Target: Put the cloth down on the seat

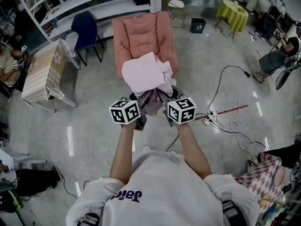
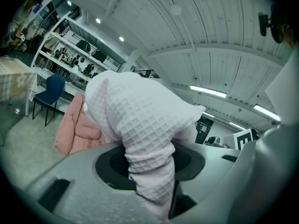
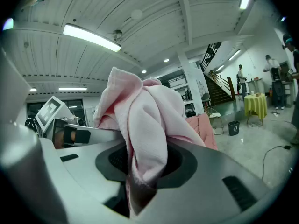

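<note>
Before seat point(image 1: 141, 32) | both arms outstretched | left tool point(image 1: 144, 100), right tool point(image 1: 164, 98) clamp cloth point(image 1: 146, 74)

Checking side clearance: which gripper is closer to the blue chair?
Left. The left gripper is down-right of the blue chair; the right gripper lies farther right. Both grip the cloth.

our left gripper point(image 2: 154, 185) pinches a pale waffle-weave cloth point(image 2: 140, 120) between its jaws. the cloth bunches upward and fills the middle of the view. behind it at the left we see a pink padded seat point(image 2: 72, 127), a blue chair point(image 2: 50, 93) beside it, and shelves point(image 2: 70, 50) further back.
</note>
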Tool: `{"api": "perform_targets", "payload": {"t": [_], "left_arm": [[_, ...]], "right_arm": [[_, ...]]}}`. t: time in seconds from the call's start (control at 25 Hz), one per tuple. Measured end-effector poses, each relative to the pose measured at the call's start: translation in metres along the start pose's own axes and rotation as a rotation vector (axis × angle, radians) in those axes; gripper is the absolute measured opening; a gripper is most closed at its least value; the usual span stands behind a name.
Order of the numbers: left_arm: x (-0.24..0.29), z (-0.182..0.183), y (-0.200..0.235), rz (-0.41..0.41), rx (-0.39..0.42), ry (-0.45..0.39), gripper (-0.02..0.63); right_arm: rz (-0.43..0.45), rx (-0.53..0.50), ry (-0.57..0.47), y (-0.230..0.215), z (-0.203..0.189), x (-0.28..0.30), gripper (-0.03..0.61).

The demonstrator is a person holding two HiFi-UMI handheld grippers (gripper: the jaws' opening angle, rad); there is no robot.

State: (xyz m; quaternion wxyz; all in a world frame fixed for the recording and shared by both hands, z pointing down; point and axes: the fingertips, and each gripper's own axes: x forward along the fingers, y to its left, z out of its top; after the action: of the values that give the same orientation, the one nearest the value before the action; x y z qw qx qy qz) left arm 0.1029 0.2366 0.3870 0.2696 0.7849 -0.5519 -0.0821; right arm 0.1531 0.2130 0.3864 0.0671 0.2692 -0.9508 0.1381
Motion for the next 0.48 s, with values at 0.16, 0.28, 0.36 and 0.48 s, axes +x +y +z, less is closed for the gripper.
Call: {"api": "perform_targets", "payload": {"t": [0.16,0.28,0.36,0.48], "left_arm": [[-0.008,0.0,0.01,0.023,0.0,0.002,0.181],[-0.021,0.003,0.026,0.012,-0.015,0.005,0.179],[-0.032,0.005,0.036,-0.002,-0.025,0.004,0.179],[-0.048,0.005,0.051,-0.01,-0.045,0.007,0.179]], "right_arm": [[-0.015,0.0,0.006,0.01,-0.004,0.007,0.124],[-0.023,-0.006,0.01,0.025,-0.007,0.02,0.124],[-0.021,-0.012,0.014,0.037,-0.01,0.028,0.124],[-0.019,-0.029,0.02,0.055,-0.016,0.039,0.124]]}}
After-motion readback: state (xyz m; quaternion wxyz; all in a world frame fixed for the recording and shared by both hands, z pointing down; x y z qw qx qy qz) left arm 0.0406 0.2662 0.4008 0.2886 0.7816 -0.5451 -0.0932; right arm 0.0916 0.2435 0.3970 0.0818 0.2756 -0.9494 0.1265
